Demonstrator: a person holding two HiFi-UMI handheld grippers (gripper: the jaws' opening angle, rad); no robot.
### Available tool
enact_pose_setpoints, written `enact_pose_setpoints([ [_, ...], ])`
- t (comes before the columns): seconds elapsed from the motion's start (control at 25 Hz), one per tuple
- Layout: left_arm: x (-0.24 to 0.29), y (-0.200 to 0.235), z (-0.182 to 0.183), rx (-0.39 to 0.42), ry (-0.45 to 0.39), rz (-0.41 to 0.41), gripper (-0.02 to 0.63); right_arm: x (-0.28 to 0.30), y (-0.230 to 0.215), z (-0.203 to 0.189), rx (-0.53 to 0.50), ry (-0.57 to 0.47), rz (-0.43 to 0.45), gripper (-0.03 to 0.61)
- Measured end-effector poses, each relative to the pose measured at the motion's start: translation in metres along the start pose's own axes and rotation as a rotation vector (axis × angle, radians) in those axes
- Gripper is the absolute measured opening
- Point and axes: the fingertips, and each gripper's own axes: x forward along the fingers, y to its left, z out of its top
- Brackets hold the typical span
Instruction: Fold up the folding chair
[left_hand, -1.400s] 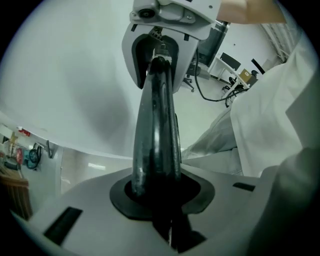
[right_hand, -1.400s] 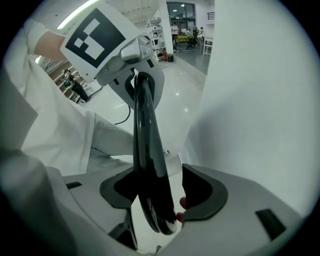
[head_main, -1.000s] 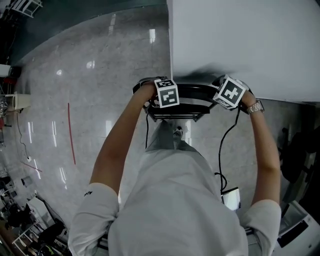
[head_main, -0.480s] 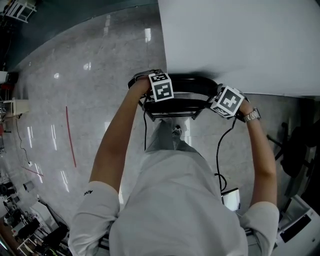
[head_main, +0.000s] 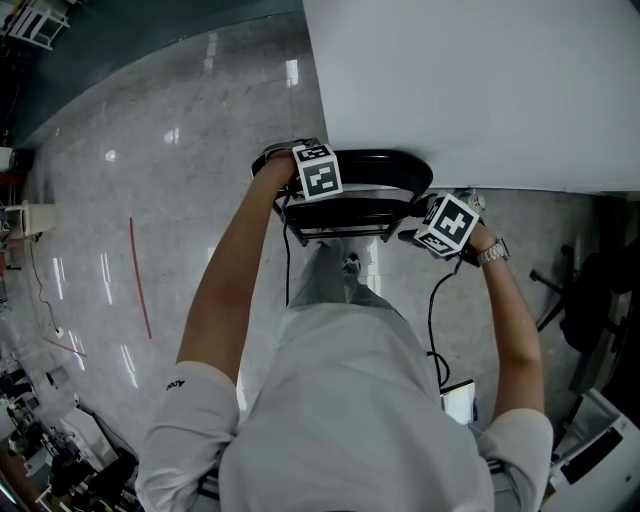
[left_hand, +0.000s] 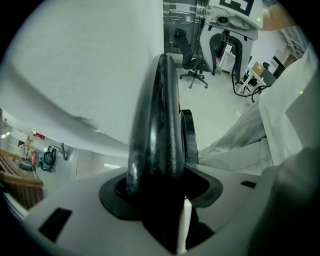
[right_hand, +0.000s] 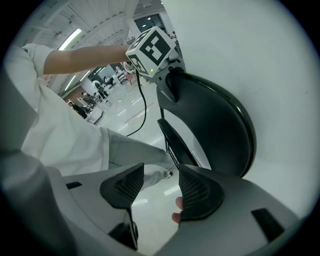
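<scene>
The chair looked folded flat, on the floor right by the wall. Your left gripper had just been opening, jaws loose around the chair's top. Your right gripper was open and empty. Only letting go looked left

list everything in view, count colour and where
folding chair: 1, black, upright by the wall, before the person
wall: 1, white, behind the chair
floor: 1, grey marble, all round
line: 1, red, on the floor, left
office chair: 1, black, far across the floor
cable: 1, black, hanging from the right gripper
person: 1, white shirt, standing over the chair
left gripper: 1, grey, jaws just been opening, chair's top edge between them
right gripper: 1, grey, off the chair, open, empty
</scene>
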Motion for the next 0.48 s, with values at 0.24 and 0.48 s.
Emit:
enact_pose_setpoints([
  [0.24,0.001,0.002,0.001,0.006,-0.002,-0.002,0.219,0.010,0.008,-0.006,0.025,-0.010,0.027,0.218],
  [0.48,-0.004,-0.003,0.003,0.054,-0.048,0.014,0.219,0.019,0.026,-0.011,0.036,-0.021,0.061,0.218],
])
